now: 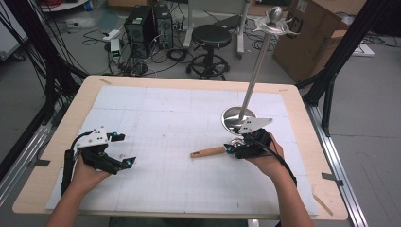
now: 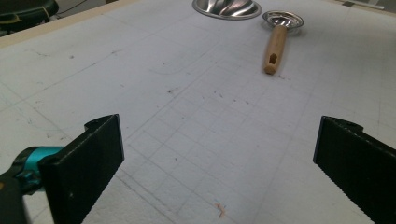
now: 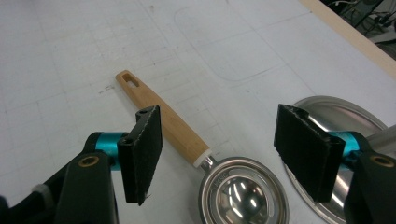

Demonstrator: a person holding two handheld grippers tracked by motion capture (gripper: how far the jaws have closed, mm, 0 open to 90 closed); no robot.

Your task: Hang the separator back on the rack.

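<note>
High view: my right hand-held gripper [image 1: 236, 147] hovers over the bowl end of the wooden-handled scoop [image 1: 208, 152], which lies on the surface [image 1: 165, 118] just beside the base of the steel stand [image 1: 238, 118]; my left hand-held gripper [image 1: 124, 149] waits well apart, jaws spread and empty. Left gripper view: the scoop [image 2: 275, 46] lies far ahead. Right gripper view: my open jaws straddle the scoop [image 3: 177, 128] without touching it. I judge I should centre over the handle, clear of the stand's base [image 3: 336, 114], before closing.

Stool [image 1: 211, 37], computer towers [image 1: 149, 26] (floor), cardboard box [image 1: 317, 33].
</note>
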